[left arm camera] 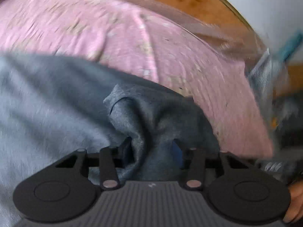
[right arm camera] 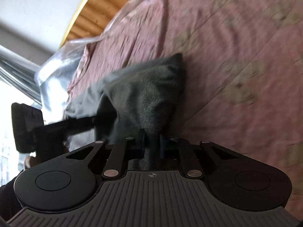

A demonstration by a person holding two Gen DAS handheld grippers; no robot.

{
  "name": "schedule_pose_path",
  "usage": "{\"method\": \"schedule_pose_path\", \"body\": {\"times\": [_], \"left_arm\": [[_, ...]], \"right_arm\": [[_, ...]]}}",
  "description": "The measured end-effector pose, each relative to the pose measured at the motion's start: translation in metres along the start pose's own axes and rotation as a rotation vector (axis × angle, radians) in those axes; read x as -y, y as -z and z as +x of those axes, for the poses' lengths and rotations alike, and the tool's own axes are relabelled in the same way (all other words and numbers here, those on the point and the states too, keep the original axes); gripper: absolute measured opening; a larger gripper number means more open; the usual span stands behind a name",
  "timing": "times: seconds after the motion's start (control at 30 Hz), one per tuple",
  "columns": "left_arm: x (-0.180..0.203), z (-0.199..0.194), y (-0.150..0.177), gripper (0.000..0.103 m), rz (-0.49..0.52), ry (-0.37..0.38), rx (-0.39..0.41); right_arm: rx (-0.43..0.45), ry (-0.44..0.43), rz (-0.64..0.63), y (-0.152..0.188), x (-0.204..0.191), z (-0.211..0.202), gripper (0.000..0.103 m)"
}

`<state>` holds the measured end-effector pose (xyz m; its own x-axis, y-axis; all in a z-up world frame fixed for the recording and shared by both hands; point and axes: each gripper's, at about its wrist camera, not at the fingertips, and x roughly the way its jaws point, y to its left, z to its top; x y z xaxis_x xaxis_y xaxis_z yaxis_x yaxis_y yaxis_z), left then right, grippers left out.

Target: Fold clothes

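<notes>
the grey garment (left arm camera: 56,102) is a soft, heathered knit, paler where light hits it at 9 o'clock in the left wrist view and darker in its bunched folds at centre. it lies over a pink patterned bedspread (left arm camera: 113,34), which fills the upper half toward 12 o'clock. the left gripper (left arm camera: 151,143) has its fingers pinching a gathered wad of that cloth. a hand (left arm camera: 295,204) shows at 4 o'clock.

in the right wrist view the other tool appears at 9 o'clock, reaching into the fabric. the garment (right arm camera: 147,94) rises in a peaked fold from the right gripper (right arm camera: 152,141), whose fingers are pressed onto a narrow bunch of it. the bedspread (right arm camera: 236,56) spreads from 12 to 3 o'clock. no readable writing or labels; both views are motion-blurred.
</notes>
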<state>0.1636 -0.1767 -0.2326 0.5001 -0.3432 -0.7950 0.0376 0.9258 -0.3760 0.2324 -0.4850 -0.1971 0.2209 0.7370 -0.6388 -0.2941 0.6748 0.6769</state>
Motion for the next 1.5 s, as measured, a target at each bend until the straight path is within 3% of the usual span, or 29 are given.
{"method": "schedule_pose_path", "body": {"times": [0.1,0.17,0.2,0.33,0.37,0.4,0.47,0.5,0.57,0.6,0.63,0.7,0.73,0.8,0.9,0.97,1.0,1.03,1.17,1.2,1.33,1.5], "left_arm": [[-0.019,0.003,-0.001,0.038,-0.101,-0.051,0.008],[-0.027,-0.007,0.000,0.045,-0.122,-0.068,0.011],[-0.027,-0.015,0.001,0.049,-0.111,-0.076,0.024],[-0.022,-0.043,0.006,0.058,-0.059,-0.096,0.085],[-0.019,-0.043,0.009,0.058,-0.047,-0.082,0.083],[-0.017,-0.039,0.012,0.058,-0.030,-0.087,0.065],[-0.013,-0.021,0.020,0.059,0.016,-0.156,0.001],[-0.011,-0.016,0.023,0.059,0.042,-0.196,-0.004],[-0.006,-0.027,0.024,0.059,0.066,-0.222,0.001],[-0.005,-0.039,0.026,0.059,0.061,-0.197,0.024],[-0.005,-0.054,0.027,0.063,0.048,-0.155,0.057],[-0.007,-0.055,0.036,0.065,0.037,-0.133,0.025],[-0.008,-0.053,0.041,0.063,0.033,-0.127,0.000],[-0.010,-0.048,0.050,0.061,0.036,-0.135,-0.035],[-0.010,-0.045,0.058,0.062,0.047,-0.186,-0.043],[-0.015,-0.065,0.055,0.063,0.002,-0.194,-0.025],[-0.022,-0.079,0.055,0.068,-0.019,-0.197,0.001],[-0.041,-0.093,0.055,0.075,-0.062,-0.216,0.021],[-0.143,-0.149,0.059,0.082,-0.278,-0.324,0.088],[-0.169,-0.163,0.060,0.085,-0.332,-0.351,0.105],[-0.271,-0.218,0.064,0.086,-0.549,-0.457,0.173],[-0.357,-0.213,0.049,0.090,-0.703,-0.312,0.216]], "right_arm": [[-0.037,0.029,-0.077,-0.001,-0.001,-0.004,0.011],[-0.070,0.062,-0.118,-0.003,-0.007,0.002,0.028],[-0.046,0.099,-0.139,-0.006,-0.015,-0.002,0.037],[0.168,0.158,-0.214,-0.027,-0.046,-0.030,0.032],[0.156,0.163,-0.236,-0.033,-0.051,-0.020,0.021],[0.126,0.178,-0.263,-0.038,-0.054,-0.004,0.018],[0.064,0.215,-0.313,-0.046,-0.057,0.030,0.017],[0.033,0.245,-0.336,-0.046,-0.053,0.048,0.010],[0.030,0.263,-0.336,-0.047,-0.057,0.050,0.011],[0.039,0.265,-0.328,-0.048,-0.061,0.045,0.018],[0.063,0.255,-0.329,-0.045,-0.067,0.035,0.020],[0.097,0.188,-0.376,-0.023,-0.084,0.003,0.023],[0.090,0.162,-0.395,-0.011,-0.091,-0.009,0.023],[-0.004,0.142,-0.417,0.021,-0.093,-0.005,0.023],[-0.043,0.177,-0.486,0.064,-0.081,0.009,0.028],[-0.028,0.196,-0.484,0.065,-0.084,0.003,0.028],[-0.023,0.210,-0.475,0.062,-0.089,0.000,0.030],[-0.007,0.224,-0.468,0.057,-0.096,-0.003,0.034],[0.069,0.235,-0.566,0.044,-0.141,-0.014,0.041],[0.076,0.229,-0.600,0.041,-0.157,-0.011,0.047],[0.104,0.207,-0.692,0.034,-0.226,0.018,0.060],[0.064,0.187,-0.707,0.024,-0.325,0.116,0.059]]}}
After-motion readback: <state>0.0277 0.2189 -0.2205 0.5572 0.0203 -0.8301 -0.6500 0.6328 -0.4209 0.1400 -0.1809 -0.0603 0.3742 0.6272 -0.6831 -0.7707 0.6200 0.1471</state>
